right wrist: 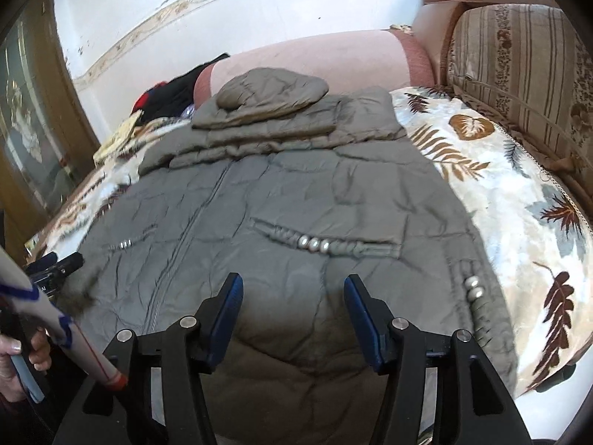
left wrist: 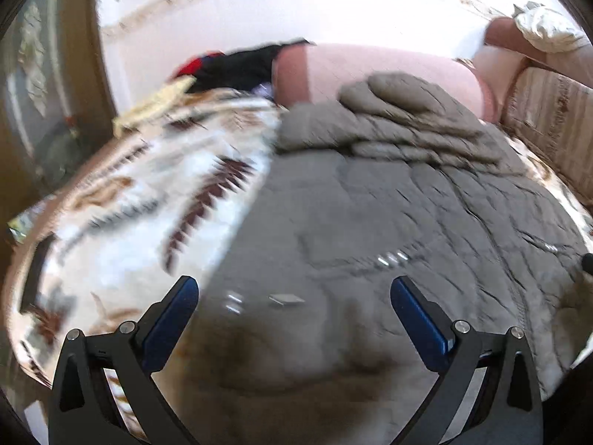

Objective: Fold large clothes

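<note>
A grey-olive puffer jacket [right wrist: 296, 193] lies front up on a leaf-patterned blanket [right wrist: 500, 193], with its hood [right wrist: 272, 89] and folded sleeves stacked at the far end. My right gripper [right wrist: 293, 280] hovers open over the jacket's near hem, with nothing between its blue pads. In the left wrist view the jacket [left wrist: 370, 222] is blurred. My left gripper [left wrist: 294, 285] stands wide open above its near left part, holding nothing. The left gripper [right wrist: 55, 263] also shows at the left edge of the right wrist view, held by a person's hand [right wrist: 22, 356].
A pink sofa back [right wrist: 315, 59] runs behind the jacket. A striped cushion [right wrist: 519, 66] stands at the right. Dark and red clothes [right wrist: 174, 92] are piled at the far left. A wooden door with glass [right wrist: 29, 129] is at the left edge.
</note>
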Demonstrator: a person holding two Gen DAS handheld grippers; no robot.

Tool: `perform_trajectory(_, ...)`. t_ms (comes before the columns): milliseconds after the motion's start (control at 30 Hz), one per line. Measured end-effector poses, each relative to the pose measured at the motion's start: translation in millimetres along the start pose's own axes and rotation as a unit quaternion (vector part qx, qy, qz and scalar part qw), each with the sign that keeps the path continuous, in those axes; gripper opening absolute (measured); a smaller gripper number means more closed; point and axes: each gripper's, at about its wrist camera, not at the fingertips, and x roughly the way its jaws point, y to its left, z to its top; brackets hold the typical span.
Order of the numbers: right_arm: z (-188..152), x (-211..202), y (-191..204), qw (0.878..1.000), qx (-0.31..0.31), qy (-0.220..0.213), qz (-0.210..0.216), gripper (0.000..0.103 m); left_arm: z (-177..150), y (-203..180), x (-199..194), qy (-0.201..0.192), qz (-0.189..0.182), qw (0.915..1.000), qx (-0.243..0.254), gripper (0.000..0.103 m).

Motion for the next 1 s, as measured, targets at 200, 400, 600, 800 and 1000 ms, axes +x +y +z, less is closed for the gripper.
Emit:
perform_trajectory(200,40,-1,-16,1.000,0.004,0.006,0.010,0.049,18,13,11,0.005,0.014,0.9998,0.011,0.103)
perform_trajectory(400,126,10,10,0.998,0.001,0.003,0.061,0.050,73,-4,22,0.019,-0.066,0.9976,0.009,0.103)
perform_trajectory(600,204,51,39,0.998,-0.037,-0.003,0.048,0.056,149,-44,60,0.024,-0.078,0.9953,0.053,0.103)
perform_trajectory(800,257,123,45,0.997,-0.061,0.019,0.034,0.047,222,-94,120,0.017,-0.077,0.9940,0.077,0.103)
perform_trajectory(1000,302,203,43,0.999,-0.032,0.038,0.023,0.047,273,-130,196,0.035,-0.084,0.9949,0.044,0.103)
